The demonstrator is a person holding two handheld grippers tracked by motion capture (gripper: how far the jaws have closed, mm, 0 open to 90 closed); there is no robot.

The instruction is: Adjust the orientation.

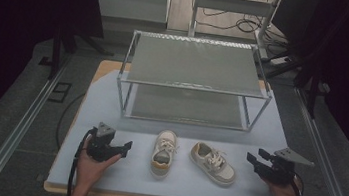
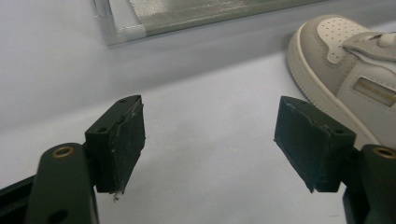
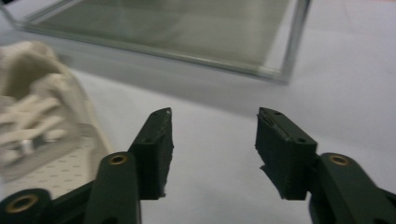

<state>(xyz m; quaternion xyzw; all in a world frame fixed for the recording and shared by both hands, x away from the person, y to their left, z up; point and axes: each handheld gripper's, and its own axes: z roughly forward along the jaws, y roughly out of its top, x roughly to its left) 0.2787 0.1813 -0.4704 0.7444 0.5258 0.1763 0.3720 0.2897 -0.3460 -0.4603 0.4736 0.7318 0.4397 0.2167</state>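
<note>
Shoes lie between both open tongs, bare table around.

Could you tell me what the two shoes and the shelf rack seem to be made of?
Left shoe: probably smooth leather or a synthetic, matte grey and cream, with punched toe holes and a rubbery-looking cream sole rim. Right shoe: looks the same, with woven laces. Shelf rack: likely metal, going by its thin pale tubes with a faint sheen; its grey shelves could be mesh or sheet, too blurred to tell.
</note>
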